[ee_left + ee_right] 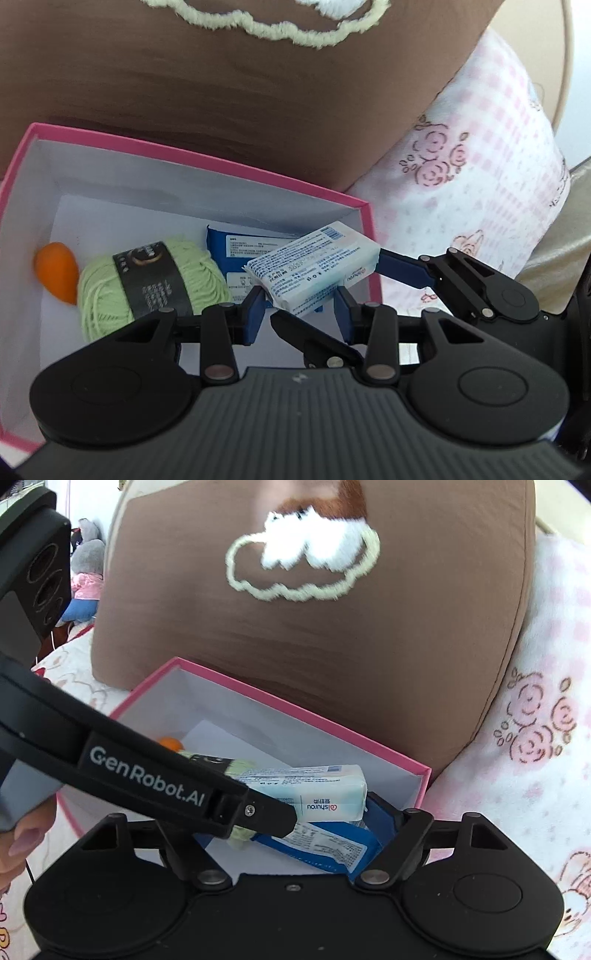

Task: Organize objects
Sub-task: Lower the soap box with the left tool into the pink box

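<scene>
Both grippers hang over the pink box (236, 173) on the flowered bedspread (480, 177), just in front of a brown cushion (314, 646). The right gripper (332, 273), jaws spread wide, clasps a white tissue pack (314, 269) by its two short ends above the box's right side. The left gripper (300, 306), jaws fairly close together, seems empty with the pack's underside between its blue pads, though I can't tell if they touch it, while a green yarn skein (147, 284), an orange toy (57, 273) and a blue packet (229, 254) lie on the box floor.
</scene>
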Demonstrator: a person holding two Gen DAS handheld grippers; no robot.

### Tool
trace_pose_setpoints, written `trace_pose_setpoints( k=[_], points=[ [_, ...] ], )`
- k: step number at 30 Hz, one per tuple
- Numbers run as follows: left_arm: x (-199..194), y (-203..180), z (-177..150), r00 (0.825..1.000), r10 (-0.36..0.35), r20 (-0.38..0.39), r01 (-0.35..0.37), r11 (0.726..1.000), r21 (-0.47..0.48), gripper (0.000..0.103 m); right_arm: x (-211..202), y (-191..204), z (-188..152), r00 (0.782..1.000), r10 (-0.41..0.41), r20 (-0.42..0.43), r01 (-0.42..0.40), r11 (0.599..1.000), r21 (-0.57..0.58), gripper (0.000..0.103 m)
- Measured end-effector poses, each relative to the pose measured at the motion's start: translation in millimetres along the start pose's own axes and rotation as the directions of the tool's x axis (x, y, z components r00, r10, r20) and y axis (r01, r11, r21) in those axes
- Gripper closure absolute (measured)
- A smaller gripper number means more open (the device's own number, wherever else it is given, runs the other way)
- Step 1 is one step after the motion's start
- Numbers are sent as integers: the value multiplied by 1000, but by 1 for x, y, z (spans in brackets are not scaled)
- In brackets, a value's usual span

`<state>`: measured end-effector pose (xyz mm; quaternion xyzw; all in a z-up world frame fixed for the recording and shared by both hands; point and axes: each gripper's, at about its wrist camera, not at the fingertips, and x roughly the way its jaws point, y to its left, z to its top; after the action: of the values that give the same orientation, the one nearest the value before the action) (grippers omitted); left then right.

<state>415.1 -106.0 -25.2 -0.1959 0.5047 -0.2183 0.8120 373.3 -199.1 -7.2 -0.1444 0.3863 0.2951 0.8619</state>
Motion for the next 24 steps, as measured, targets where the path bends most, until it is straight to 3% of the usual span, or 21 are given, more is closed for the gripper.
trace_pose_setpoints(
  k=[11,17,19,21,24],
  points=[
    [34,14,15,999,4,-36,-4,1000,0,65,36,-14,4,996,15,-93,-19,999,-41,14],
    [40,16,16,999,12,-50,-10,999,32,65,36,-18,0,995,39,-90,-45,997,-69,14],
    [42,16,16,999,22,-47,-21,999,39,65,36,-16,-2,996,21,-83,-29,996,-87,17],
    [44,16,17,998,47,-42,-44,997,59,65,38,-12,-4,996,-21,-89,11,993,-114,32],
    [47,18,18,997,53,-48,-50,997,64,65,39,-9,-5,995,-40,-92,28,991,-133,33]
  ],
)
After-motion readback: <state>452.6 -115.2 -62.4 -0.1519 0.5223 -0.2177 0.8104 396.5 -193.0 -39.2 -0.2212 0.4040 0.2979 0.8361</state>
